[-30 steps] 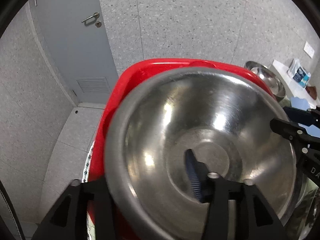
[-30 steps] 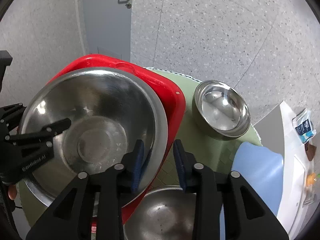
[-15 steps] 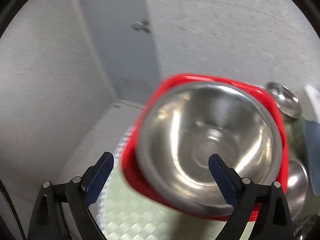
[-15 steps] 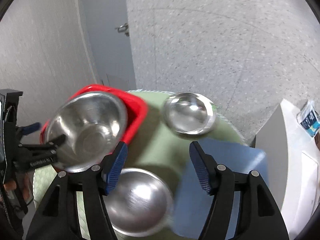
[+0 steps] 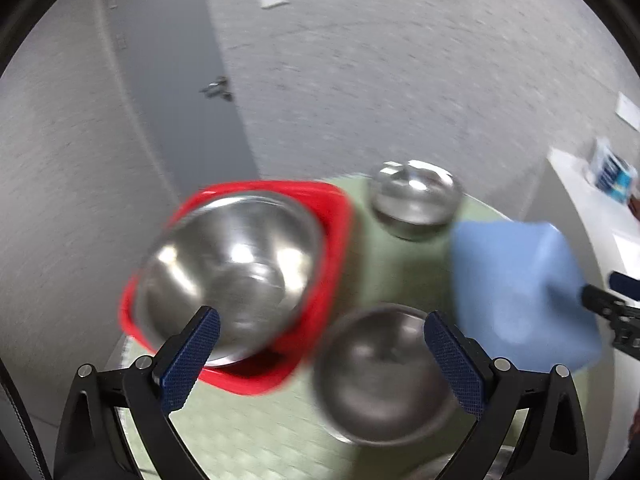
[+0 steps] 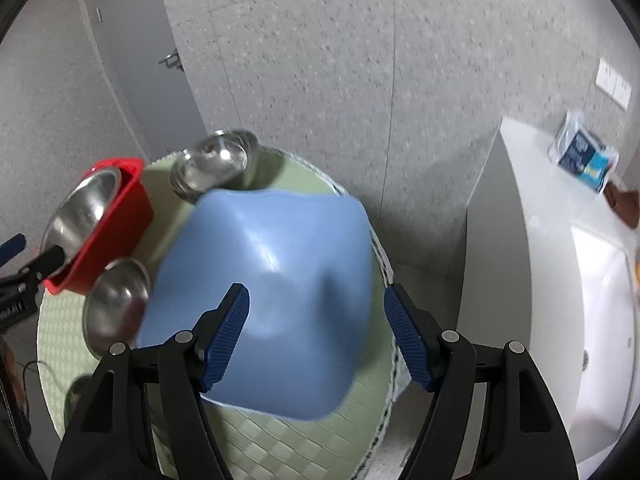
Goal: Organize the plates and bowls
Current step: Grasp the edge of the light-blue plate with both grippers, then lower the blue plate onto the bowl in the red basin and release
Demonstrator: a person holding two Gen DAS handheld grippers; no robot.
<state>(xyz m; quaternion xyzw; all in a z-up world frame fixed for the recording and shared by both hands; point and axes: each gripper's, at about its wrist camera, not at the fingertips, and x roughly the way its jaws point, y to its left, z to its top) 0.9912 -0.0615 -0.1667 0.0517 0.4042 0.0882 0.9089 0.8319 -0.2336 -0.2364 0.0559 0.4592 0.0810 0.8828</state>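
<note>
Bowls are sitting all over a round green mat [image 6: 280,440], and the red tub [image 5: 332,216] is the best thing to find them by.

Inside the red tub a big shiny bowl [image 5: 232,264] is resting, and it is filling almost the whole tub. Nothing is showing inside that bowl.

Just beside the red tub, on its near side, a middle-sized metal bowl [image 5: 380,372] is standing on the mat. It is looking bare inside too. Behind the red tub and off to its right, a small metal bowl [image 5: 416,200] is sitting near the far edge of the mat.

To the right of the red tub, past the two loose bowls, a blue tub [image 6: 272,296] is lying on the mat. It is looking like it is turned bottom up, so its inside is hidden.

The left gripper [image 5: 320,360] is hanging over the spot between the red tub and the middle-sized bowl. Its jaws have just been opening and are spread very wide, with nothing pinched between them.

The right gripper [image 6: 316,340] is hanging over the blue tub, well away from the red tub. Its jaws have just been opening as well and are standing apart. The blue tub is showing between them, but the blue pads [image 6: 408,340] are not pressing on it.

Much of the picture is blurry.
</note>
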